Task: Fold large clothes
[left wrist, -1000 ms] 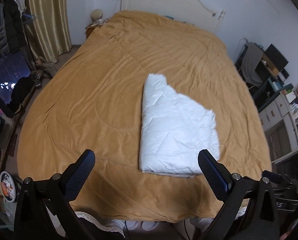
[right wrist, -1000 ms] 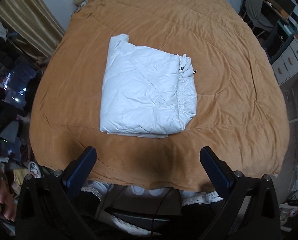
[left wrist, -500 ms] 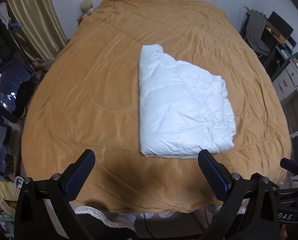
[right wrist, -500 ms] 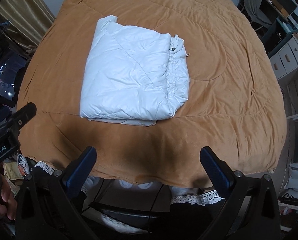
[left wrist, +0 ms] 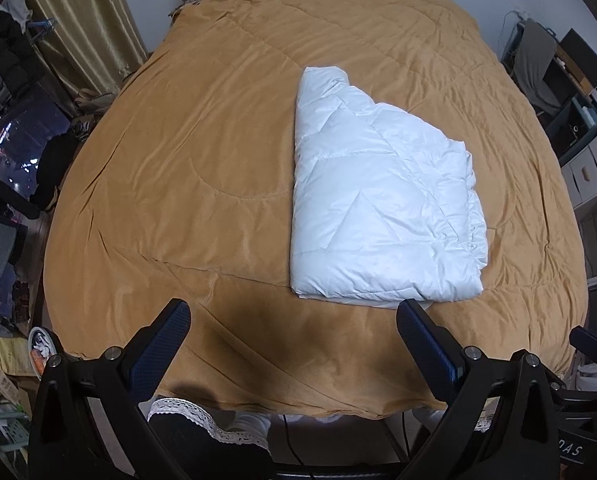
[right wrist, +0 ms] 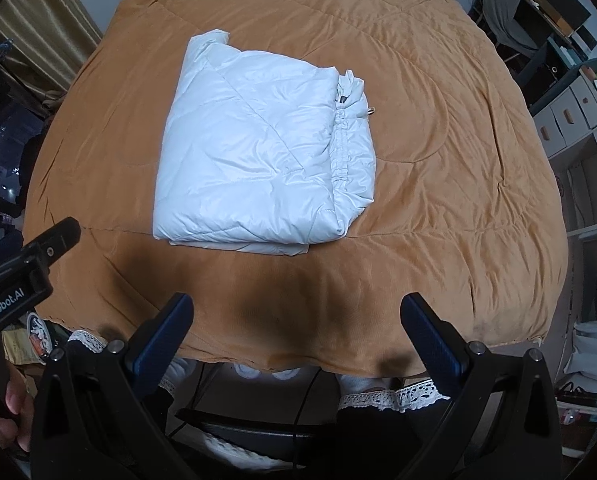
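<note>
In the left wrist view, our left gripper [left wrist: 292,326] hangs above the near edge of the bed [left wrist: 178,160] with its jaws spread wide and nothing between them. The white padded jacket [left wrist: 378,208] lies folded into a thick, squarish bundle on the orange quilt, right of the bed's middle and close to its near edge, well apart from the fingers.

In the right wrist view, our right gripper [right wrist: 296,320] is likewise wide and empty above the near edge. The jacket [right wrist: 258,160] sits ahead, left of the bed's middle, its gathered hem and a small metal pull along the right side. The other gripper's body pokes in at the left.

We judge the folding essentially done: layers stacked, edges fairly even. At most a little tidying of the loose far corner remains.
</note>
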Motion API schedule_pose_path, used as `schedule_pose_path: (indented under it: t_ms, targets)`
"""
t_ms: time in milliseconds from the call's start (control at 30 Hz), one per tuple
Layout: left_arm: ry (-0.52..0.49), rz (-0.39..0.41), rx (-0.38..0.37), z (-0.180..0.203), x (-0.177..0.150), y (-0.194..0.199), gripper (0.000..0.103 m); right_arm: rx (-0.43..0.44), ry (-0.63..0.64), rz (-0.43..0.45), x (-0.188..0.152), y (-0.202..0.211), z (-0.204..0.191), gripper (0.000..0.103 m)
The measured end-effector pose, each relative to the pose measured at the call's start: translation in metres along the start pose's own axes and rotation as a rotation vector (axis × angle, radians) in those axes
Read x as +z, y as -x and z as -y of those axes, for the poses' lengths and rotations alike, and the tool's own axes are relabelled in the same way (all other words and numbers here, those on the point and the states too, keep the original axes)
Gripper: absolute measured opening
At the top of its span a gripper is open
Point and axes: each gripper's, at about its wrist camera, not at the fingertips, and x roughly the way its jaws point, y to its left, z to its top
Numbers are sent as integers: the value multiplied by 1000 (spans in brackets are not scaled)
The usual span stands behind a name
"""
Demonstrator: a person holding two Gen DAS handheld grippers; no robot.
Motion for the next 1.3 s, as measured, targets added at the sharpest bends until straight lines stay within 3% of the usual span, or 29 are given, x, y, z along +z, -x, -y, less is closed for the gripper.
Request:
schedule_pose_path:
  t_ms: [1300]
  targets:
    - [-23, -15, -40, 8, -9, 3, 103, -12, 26, -24, -3, -7, -9, 103]
